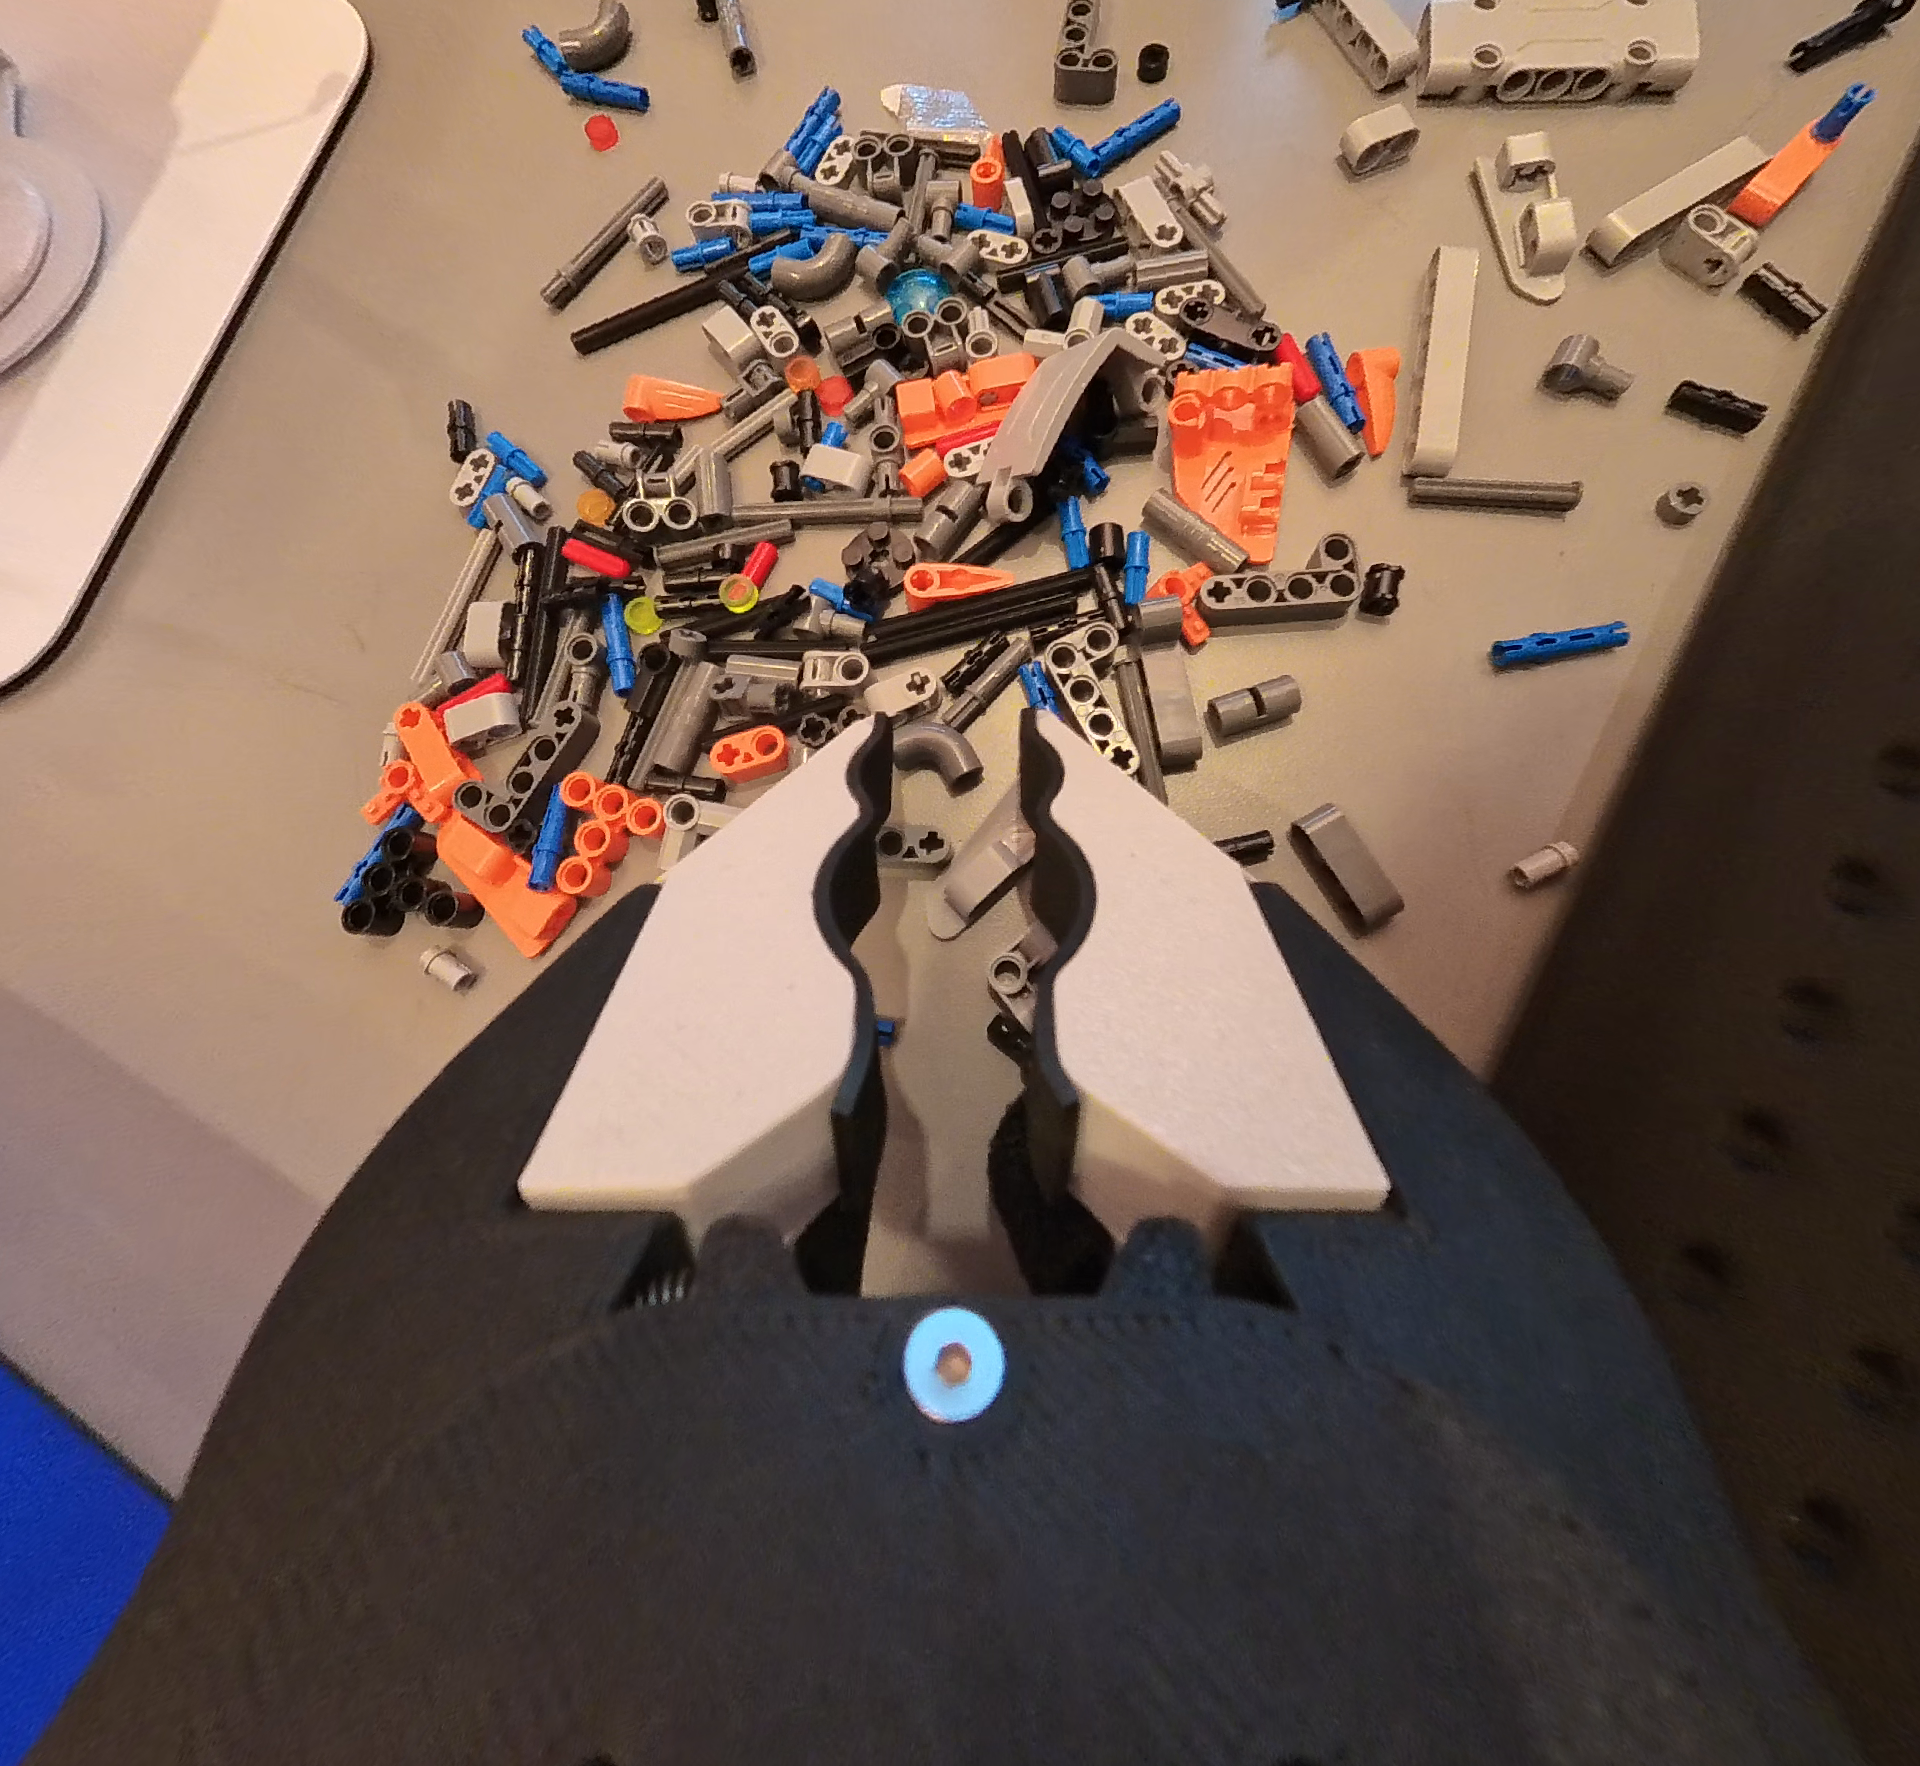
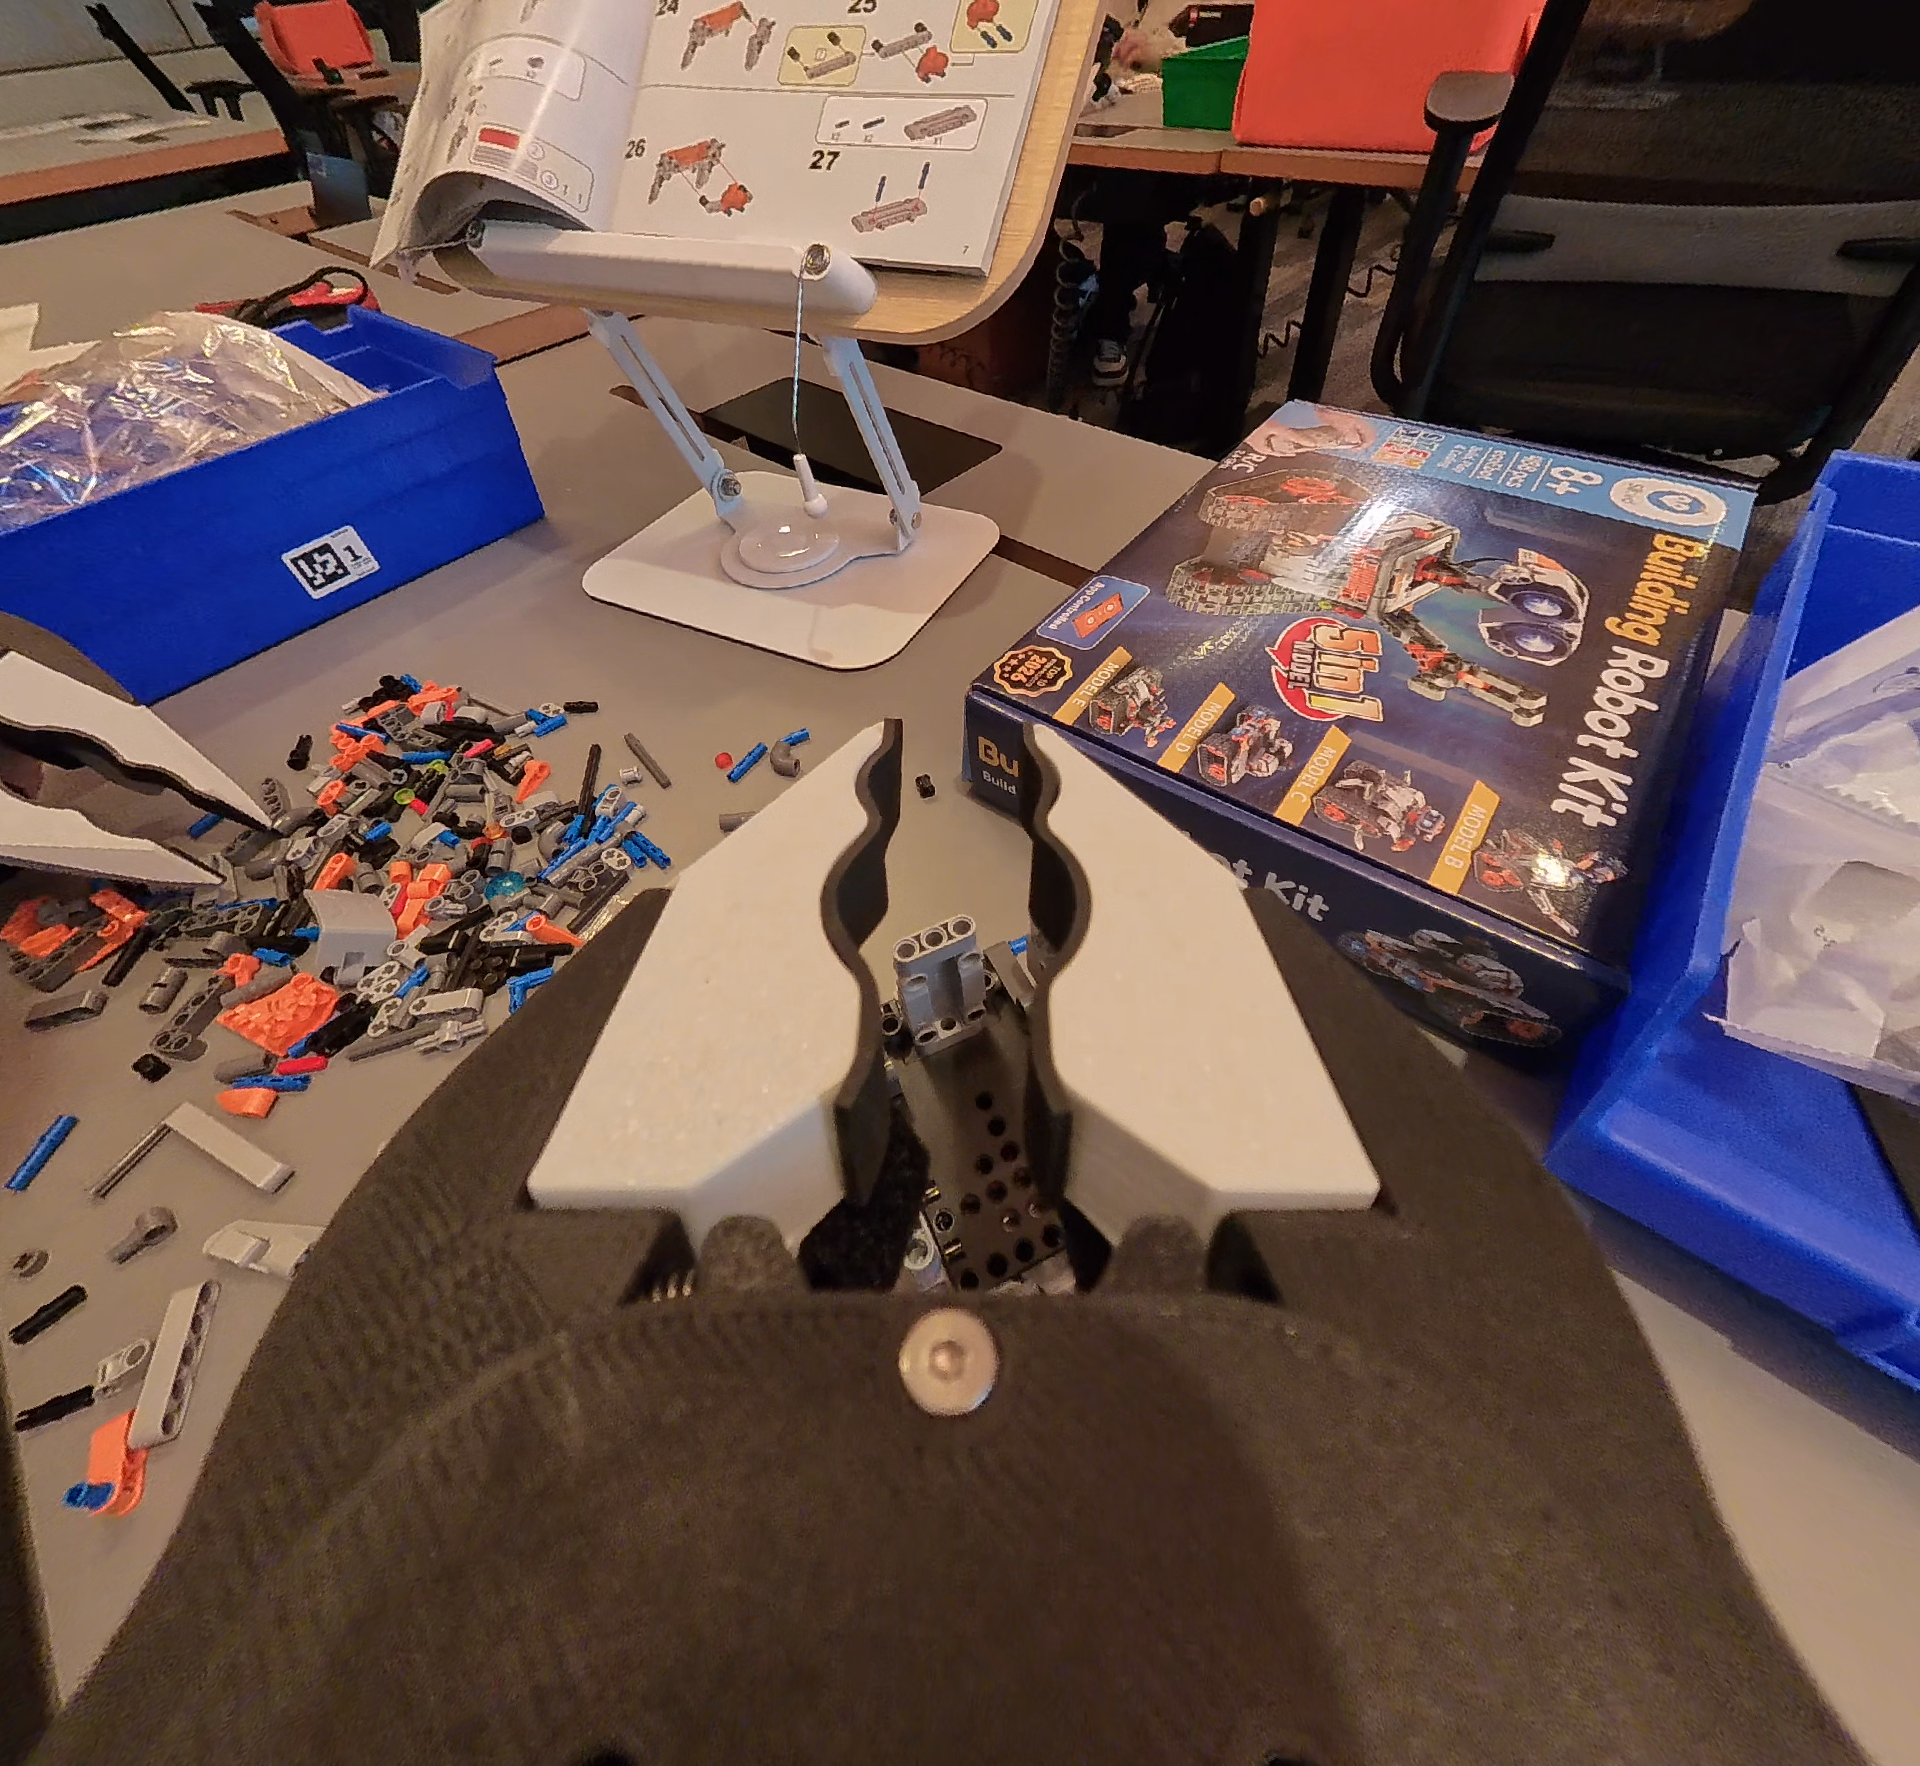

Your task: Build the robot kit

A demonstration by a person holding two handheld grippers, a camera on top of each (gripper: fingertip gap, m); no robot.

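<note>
Pieces by the dozen lie loose in a heap (image 1: 935,428) of blue, orange, grey and black across the middle of the desk (image 1: 312,573), none of them joined as far as the left wrist view shows. A few larger grey beams are scattered toward the upper right of that frame.

The left tool (image 1: 954,729) hovers at the near edge of the heap with its fingers spread and nothing between them. A small grey elbow piece (image 1: 940,750) lies on the desk right in the gap at the tips.

In the right wrist view, the right tool (image 2: 961,734) has a partly built grey-and-black assembly (image 2: 940,984) sitting low between its fingers, centre frame. The tips stand apart, and I cannot tell whether the fingers actually press on it or it simply sits below them.

Behind, in the upper middle, an open instruction booklet (image 2: 810,85) rests on a white stand (image 2: 790,573). The kit box (image 2: 1403,677) lies to the right, with a blue bin (image 2: 260,511) of plastic bags at the left.
</note>
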